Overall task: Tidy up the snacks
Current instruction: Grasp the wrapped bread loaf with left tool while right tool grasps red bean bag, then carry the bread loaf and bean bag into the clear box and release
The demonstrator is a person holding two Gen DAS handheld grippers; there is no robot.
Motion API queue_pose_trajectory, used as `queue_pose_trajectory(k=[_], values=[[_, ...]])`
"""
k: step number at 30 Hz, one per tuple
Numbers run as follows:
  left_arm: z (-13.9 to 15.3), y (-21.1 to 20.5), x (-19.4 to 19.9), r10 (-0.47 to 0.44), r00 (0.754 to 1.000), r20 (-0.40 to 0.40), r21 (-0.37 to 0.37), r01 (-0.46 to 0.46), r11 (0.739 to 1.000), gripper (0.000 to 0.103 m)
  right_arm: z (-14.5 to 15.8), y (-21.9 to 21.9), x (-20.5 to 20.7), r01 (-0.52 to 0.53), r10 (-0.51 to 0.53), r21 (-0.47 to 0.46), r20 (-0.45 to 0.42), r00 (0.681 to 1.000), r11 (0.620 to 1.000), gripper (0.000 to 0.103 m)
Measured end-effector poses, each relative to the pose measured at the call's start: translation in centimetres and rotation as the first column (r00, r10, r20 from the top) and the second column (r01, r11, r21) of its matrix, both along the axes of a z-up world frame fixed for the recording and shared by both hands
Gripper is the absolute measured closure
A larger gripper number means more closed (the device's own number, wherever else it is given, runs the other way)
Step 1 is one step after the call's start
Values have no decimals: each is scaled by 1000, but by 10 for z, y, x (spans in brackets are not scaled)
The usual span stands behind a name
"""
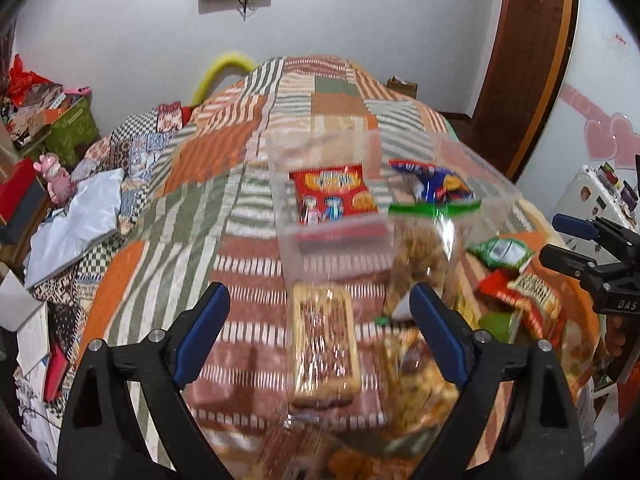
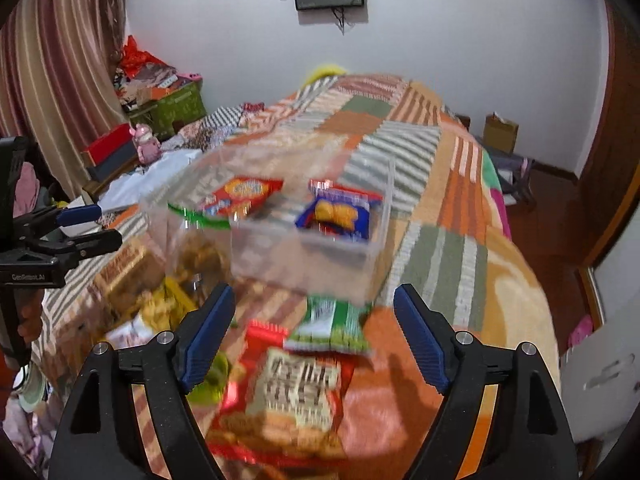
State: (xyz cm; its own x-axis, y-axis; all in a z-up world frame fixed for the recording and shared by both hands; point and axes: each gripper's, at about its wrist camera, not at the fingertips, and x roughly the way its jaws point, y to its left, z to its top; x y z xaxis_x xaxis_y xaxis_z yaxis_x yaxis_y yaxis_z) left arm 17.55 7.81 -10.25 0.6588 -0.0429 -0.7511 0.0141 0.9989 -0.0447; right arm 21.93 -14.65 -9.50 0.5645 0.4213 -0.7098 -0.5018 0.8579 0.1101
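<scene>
On the left of the bed (image 1: 248, 168), the patchwork quilt is lying bare, with a white pillowcase-like cloth (image 1: 80, 216) bunching at its edge and a pink figurine (image 1: 54, 178) standing just beyond it.

The left gripper (image 1: 320, 324) is hovering over the quilt with its fingers (image 1: 200, 332) spread wide, holding nothing. A clear-wrapped biscuit pack (image 1: 326, 344) is lying flat on the quilt between them, touching neither.

Just beyond that pack a clear plastic box (image 1: 332, 240) is sitting on the bed. A red cracker packet (image 1: 334, 194) is lying inside its left part, and a blue snack packet (image 2: 340, 214) is lying in its right part. A clear bag with a green zip strip (image 1: 424, 240), holding brownish pieces, is leaning against the box's near side; motion blur is smearing its outline.

Further right, a loose heap of snacks is spreading over the quilt: a green-and-white wrapper (image 2: 332, 320) is lying just in front of the box, and a red packet with a pale label (image 2: 296, 384) is lying nearer still.

The right gripper (image 2: 316, 336) is hanging above that red packet, its fingers (image 2: 420, 340) spread apart and empty.
</scene>
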Motion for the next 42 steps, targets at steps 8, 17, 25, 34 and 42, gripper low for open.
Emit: queue_pose_trajectory(k=[8,17,25,34,42], values=[[-27,2,-13,7,999,-44,-25,-9,1000,11,-28,5,-18,-26,23,-36,-65,998,999,24],[-42,3,-14,3,998,-64,-38,-5,999,35,-35,3,-24,-35,31,-47,-83,996,998,23],[-56,7,-10,6,996,-91,-55,-11,998,61,-44,7,-24,-47,41,-68,-92,995,997,28],[-46,11,-21,13,998,-64,-67,-17,998,65,-36,5,-33,-65,60,-75,-65,996,995,38],[-28,9,-35,20,1000,-20,-48,-20,999,65,-20,-1,-42,-66,64,-36,-39,997,997,41]])
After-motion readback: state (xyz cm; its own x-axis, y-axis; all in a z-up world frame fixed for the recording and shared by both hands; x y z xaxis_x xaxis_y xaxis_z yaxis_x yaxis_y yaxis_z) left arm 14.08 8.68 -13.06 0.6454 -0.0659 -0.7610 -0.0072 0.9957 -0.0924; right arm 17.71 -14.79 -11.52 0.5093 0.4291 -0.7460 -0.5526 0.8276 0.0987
